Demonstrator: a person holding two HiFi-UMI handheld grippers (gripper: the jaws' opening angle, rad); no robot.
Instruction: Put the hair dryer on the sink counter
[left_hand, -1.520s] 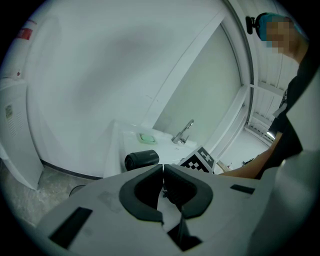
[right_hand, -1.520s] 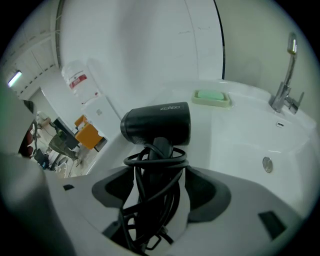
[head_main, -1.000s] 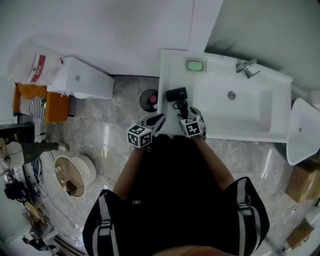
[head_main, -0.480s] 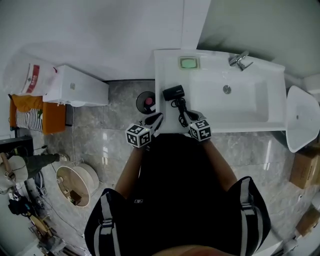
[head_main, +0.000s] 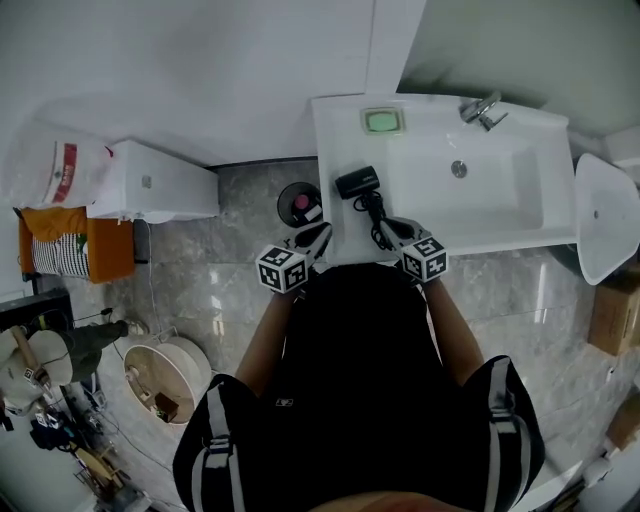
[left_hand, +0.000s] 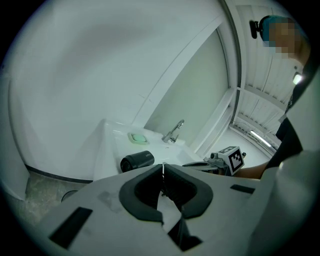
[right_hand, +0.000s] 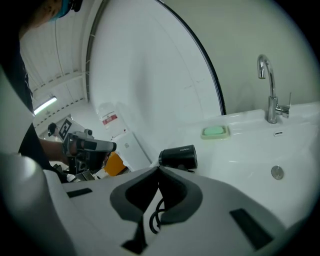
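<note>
Head view: a black, short-barrelled hair dryer (head_main: 357, 182) lies on its side on the flat left wing of the white sink counter (head_main: 335, 130), beside the basin. Its black power cord (head_main: 378, 215) trails in loops toward the counter's front edge. The right gripper (head_main: 392, 226) is held at that front edge, tips near the end of the cord and apart from the dryer's body. The left gripper (head_main: 321, 234) sits at the counter's left front corner, where white counter meets grey tiled floor (head_main: 250, 200) — also clear of the dryer.

Seen from the right gripper view, the right gripper (right_hand: 159, 170) has its jaws pressed together tip to tip, gripping nothing. The hair dryer (right_hand: 178, 157) rests on the sink counter (right_hand: 240, 150) just beyond the tips, barrel pointing left. Loops of the power cord (right_hand: 157, 215) show through the opening behind the tips, lying underneath. Farther back sit a green bar of soap in a white dish (right_hand: 215, 131) and a chrome faucet (right_hand: 270, 95); the left gripper (right_hand: 85, 147) shows at far left.

Seen from the left gripper view, the left gripper (left_hand: 162, 167) is likewise clenched on nothing. The hair dryer (left_hand: 137, 161) lies ahead and slightly left of its tips — the right gripper (left_hand: 220, 160) off to the right.
</note>
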